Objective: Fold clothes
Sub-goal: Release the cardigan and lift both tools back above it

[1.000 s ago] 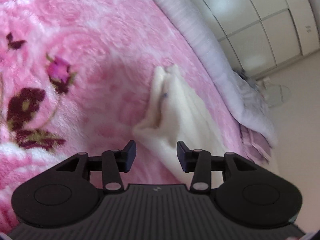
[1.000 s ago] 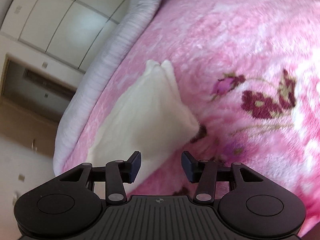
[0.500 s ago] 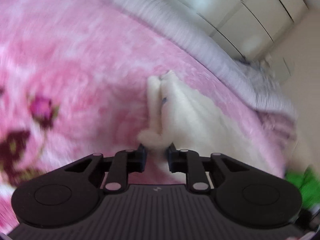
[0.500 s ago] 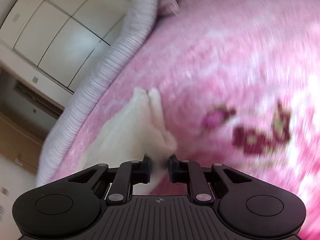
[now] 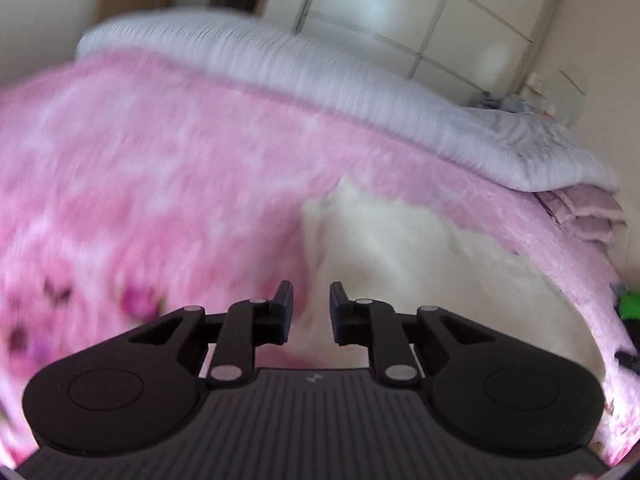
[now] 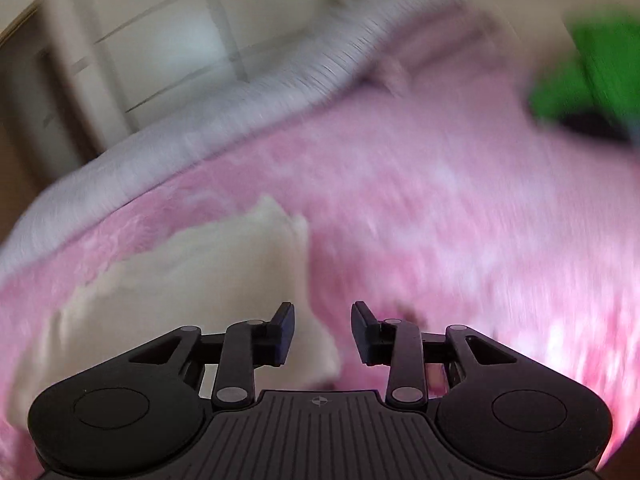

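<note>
Where the cream cloth lies, it is spread flat on a pink blanket, its far edge bunched into two small peaks. Both views are blurred, so fine detail of the cloth is lost. In the left wrist view it fills the lower right, with its near edge running down between the fingers of the left claw. That claw stands open with a clear gap, and nothing is held in it; whether the fingers touch the cloth cannot be told.

In the right wrist view the cloth sits at lower left, and one corner reaches down into the gap of the right claw. This claw is open too, wider than the left one, and grips nothing. Its left finger shows in front of the cloth, its right finger in front of bare blanket.

Dark red flower patterns mark the blanket at the left. Along its far side runs a pale lilac quilt. Behind that stand white cabinet doors. A bright green thing, too blurred to identify, shows at the upper right of the right wrist view.
</note>
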A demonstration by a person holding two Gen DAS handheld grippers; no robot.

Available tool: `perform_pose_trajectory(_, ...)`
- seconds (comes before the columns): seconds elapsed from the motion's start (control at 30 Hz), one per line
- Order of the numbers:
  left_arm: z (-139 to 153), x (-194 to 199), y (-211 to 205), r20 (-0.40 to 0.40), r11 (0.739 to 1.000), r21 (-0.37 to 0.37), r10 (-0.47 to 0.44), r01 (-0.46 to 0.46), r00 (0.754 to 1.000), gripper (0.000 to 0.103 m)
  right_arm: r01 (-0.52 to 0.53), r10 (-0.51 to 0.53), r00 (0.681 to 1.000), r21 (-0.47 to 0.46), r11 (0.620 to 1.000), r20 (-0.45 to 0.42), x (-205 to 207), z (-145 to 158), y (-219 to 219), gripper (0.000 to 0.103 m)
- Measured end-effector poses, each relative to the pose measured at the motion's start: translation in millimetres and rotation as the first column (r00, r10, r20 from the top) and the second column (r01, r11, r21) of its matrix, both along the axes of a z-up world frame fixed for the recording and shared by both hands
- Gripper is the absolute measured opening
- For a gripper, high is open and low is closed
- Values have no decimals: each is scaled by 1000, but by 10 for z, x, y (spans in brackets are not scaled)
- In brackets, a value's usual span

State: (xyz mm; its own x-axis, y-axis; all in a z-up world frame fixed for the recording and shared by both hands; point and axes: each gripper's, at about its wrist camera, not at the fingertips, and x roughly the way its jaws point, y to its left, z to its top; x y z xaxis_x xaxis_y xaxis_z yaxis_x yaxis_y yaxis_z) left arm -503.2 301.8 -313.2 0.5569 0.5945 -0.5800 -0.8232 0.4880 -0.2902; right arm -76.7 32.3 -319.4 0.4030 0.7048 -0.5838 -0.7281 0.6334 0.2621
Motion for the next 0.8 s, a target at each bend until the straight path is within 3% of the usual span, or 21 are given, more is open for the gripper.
perform_pose_trajectory(0.1, 16, 443, 105, -21, 989, 8, -147, 147, 989, 15, -168, 174, 976, -57, 984, 128, -150, 17, 384, 36)
perform_pose_trajectory(0.2, -128, 1000, 150, -97, 955, 29, -290, 294, 952, 14, -326, 349, 913, -137, 935, 211, -321, -117, 850, 35)
perform_pose_trajectory(0.27, -296, 1248, 196, -172, 941, 41, -324, 335, 930, 13, -381, 423, 866, -196, 904, 267, -370, -280, 1046, 35)
perform_pose_trajectory(0.33, -474, 1277, 319, -229, 947, 48, -299, 318, 926, 9, -409, 472, 832, -253, 877, 291, -349, -468, 1188, 35)
perform_pose_trajectory(0.4, -613, 1112, 473, -212, 954, 61, -274, 293, 938, 3, -389, 435, 858, -207, 898, 275, -96, -537, 1111, 35)
perform_pose_trajectory(0.47, -640, 908, 632, -117, 964, 16, -263, 267, 958, 3, -366, 397, 881, -161, 917, 257, 158, -606, 1035, 35)
perform_pose_trajectory(0.57, -536, 852, 731, -119, 975, 27, -214, 219, 970, 2, -330, 342, 929, -98, 939, 145, 422, -556, 934, 35)
perform_pose_trajectory(0.7, -424, 1001, 726, -158, 971, 84, -211, 226, 965, 4, -316, 335, 917, -117, 941, 216, 254, -464, 1045, 36)
perform_pose_trajectory(0.8, -532, 1161, 806, -205, 965, 68, -234, 252, 950, 6, -321, 346, 907, -139, 937, 239, 145, -442, 1186, 36)
